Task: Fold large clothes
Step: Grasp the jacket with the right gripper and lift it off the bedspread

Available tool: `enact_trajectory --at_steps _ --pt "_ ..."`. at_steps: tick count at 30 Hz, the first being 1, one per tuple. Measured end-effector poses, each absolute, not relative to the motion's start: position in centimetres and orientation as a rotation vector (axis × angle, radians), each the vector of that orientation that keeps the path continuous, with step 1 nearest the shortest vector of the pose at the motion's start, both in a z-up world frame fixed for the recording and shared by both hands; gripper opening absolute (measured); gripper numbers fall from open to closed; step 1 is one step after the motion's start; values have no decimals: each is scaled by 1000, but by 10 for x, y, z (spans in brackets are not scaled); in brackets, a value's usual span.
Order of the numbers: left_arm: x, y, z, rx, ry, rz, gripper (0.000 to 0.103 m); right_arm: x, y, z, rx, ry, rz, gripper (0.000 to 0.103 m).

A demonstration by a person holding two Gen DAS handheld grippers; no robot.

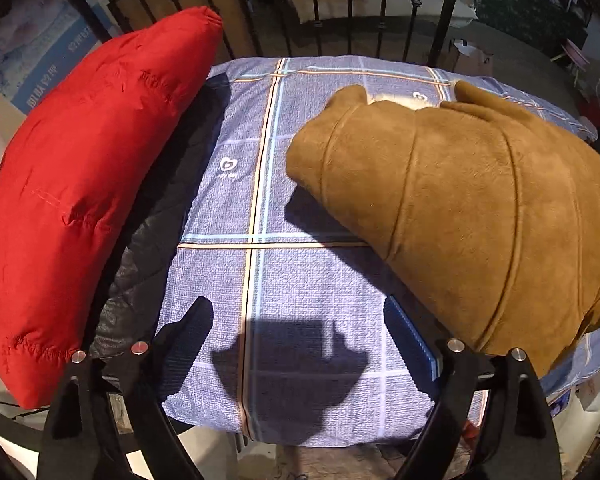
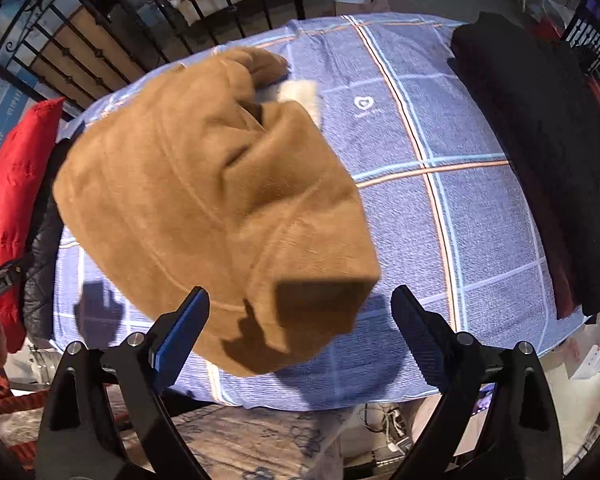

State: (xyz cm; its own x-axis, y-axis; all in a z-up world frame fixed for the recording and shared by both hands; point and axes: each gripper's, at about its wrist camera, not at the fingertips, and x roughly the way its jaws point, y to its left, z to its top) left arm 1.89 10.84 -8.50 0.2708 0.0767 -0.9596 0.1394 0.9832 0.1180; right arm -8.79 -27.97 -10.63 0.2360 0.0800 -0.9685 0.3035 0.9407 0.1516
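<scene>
Nearest in the left wrist view, the left claw [image 1: 298,332] stands with its jaws wide apart over bare cloth, nothing between them; its shadow falls on the blue checked sheet [image 1: 300,288] just below. The right claw [image 2: 300,320] is also spread wide, and the near corner of the brown fleece garment [image 2: 216,200] sits in the gap between its blue pads [image 2: 180,336]. The pads do not press on the fabric, and whether that corner is touched at all cannot be told.

The brown fleece garment [image 1: 460,208] lies folded into a thick bundle on the sheet-covered tabletop. In the right wrist view its long axis runs from the near edge of the sheet up and slightly left toward the far edge. Its collar end, with a pale lining showing, points toward the far edge.

Left of the brown garment, apart from it across a strip of bare sheet, a black quilted jacket [image 1: 156,240] lies along the sheet's edge with a red padded jacket [image 1: 80,200] on top of it. Right of the brown garment, well apart, a dark folded garment [image 2: 540,160] lies along the sheet's other edge.

Beyond the garment's collar end stands a black iron railing [image 1: 340,8].
</scene>
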Motion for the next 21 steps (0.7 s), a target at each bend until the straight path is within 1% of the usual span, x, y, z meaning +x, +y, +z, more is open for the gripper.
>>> enact_trajectory --at_steps 3,4,6,8,10,11,13,14,15,21 --pt "8 116 -102 179 1365 -52 86 -96 -278 -146 319 1365 -114 91" --pt "3 117 -107 174 1385 -56 86 -100 -277 -164 335 1406 -102 91" --pt "-3 115 -116 157 1425 -76 88 -105 -272 -196 432 1455 -38 91" --pt "-5 112 -121 187 1448 -84 88 -111 -266 -218 532 1446 5 91" --pt "-5 110 -119 219 1431 -75 88 -113 -261 -224 628 1413 18 62" --pt "-5 110 -116 221 1412 -73 88 -109 -253 -214 579 1415 2 55" --pt "-3 110 -111 215 1383 -73 90 -101 -231 -188 383 1409 37 27" --pt "-2 110 -111 215 1383 -75 90 -97 -218 -169 300 1392 96 26" --pt "-1 109 -112 212 1388 -81 90 -97 -211 -153 281 1373 153 24" --pt "10 119 -105 110 1373 -97 90 -75 -186 -60 350 1203 401 22"
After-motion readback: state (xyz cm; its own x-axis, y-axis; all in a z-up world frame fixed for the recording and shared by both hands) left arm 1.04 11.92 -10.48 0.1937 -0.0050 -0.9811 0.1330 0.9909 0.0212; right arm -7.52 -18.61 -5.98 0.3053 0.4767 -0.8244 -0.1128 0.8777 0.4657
